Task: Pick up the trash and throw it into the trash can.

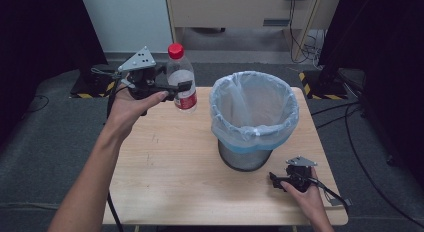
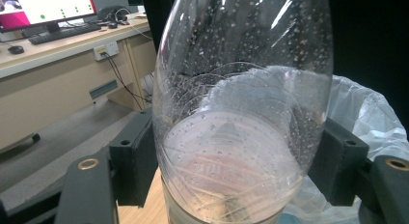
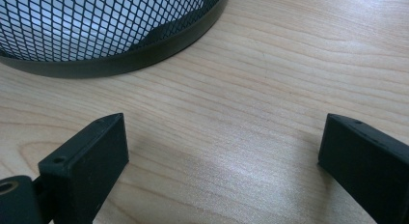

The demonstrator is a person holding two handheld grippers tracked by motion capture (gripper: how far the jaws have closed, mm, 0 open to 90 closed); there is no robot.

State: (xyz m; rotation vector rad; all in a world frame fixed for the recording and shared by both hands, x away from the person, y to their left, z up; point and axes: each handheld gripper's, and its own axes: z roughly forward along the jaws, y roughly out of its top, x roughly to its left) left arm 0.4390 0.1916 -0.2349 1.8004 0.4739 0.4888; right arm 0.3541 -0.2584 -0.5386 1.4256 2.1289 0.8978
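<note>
Bottle [image 1: 181, 77], clear with a red cap, hangs upright left of the lined bin [image 1: 254, 117], pinched in my left gripper [image 1: 170, 88] fingers, probably for dropping in, while my right gripper [image 1: 275, 181] rests wide-fingered on the surface [image 1: 170, 172]

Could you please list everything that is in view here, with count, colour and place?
bottle: one, clear with red cap and red label, held upright above the table's far left corner.
bin: one, black mesh with a pale blue liner, right of centre on the table.
table: one, light wood.
monitor and keyboard: one each, on a desk in the background.
left gripper: black, shut on the bottle.
right gripper: black, open, low over the table by the bin's base.
</note>
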